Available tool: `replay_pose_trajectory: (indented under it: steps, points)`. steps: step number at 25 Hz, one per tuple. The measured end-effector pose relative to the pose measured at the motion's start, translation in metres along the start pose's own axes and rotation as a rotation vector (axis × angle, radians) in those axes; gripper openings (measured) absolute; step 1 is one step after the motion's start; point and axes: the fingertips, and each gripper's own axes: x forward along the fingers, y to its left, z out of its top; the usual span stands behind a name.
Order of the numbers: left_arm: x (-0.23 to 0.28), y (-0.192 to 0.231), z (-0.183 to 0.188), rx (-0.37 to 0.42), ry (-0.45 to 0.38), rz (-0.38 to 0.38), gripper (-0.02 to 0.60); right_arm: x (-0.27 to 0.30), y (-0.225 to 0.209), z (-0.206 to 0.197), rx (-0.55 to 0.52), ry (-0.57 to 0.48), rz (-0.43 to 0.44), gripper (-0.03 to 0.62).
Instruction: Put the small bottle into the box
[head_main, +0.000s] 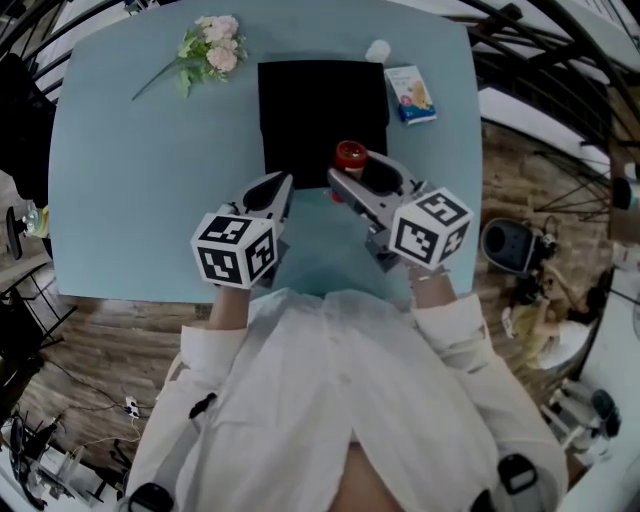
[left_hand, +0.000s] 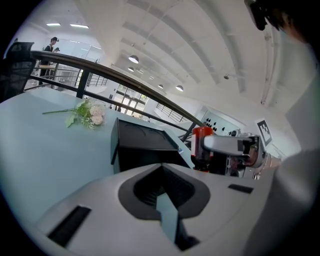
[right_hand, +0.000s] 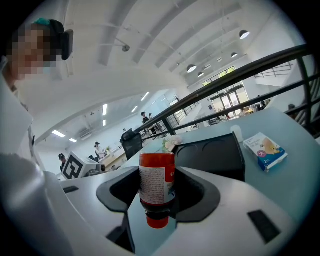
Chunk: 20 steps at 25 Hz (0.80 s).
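Observation:
A small red bottle (head_main: 350, 155) with a white label is clamped between the jaws of my right gripper (head_main: 345, 176), which is shut on it. In the right gripper view the bottle (right_hand: 156, 187) hangs cap down. It hovers at the near right corner of the black box (head_main: 322, 115), which lies open on the light blue table (head_main: 140, 190). My left gripper (head_main: 272, 193) hangs to the left of the bottle by the box's near edge, jaws together and empty. The left gripper view shows the box (left_hand: 142, 145) ahead and the bottle (left_hand: 201, 147) held at the right.
A pink flower sprig (head_main: 210, 45) lies at the table's far left. A small printed carton (head_main: 410, 93) and a white cap-like object (head_main: 377, 50) sit right of the box. The table's near edge runs just under the grippers. Equipment stands on the floor at right.

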Motion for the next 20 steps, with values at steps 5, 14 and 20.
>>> replay_pose_trajectory:
  steps: [5,14,20]
  points:
    - [0.001,-0.012,-0.006,0.002,0.011,-0.029,0.003,0.001,-0.008,-0.004,-0.051,0.050,-0.009,0.207]
    - [0.005,-0.001,-0.005,-0.003,0.012,-0.027,0.003,0.018,-0.025,0.004,-0.178,0.126,-0.030,0.207]
    - [0.010,-0.009,-0.004,-0.023,0.012,-0.100,0.003,0.026,-0.032,0.003,-0.272,0.171,-0.030,0.207]
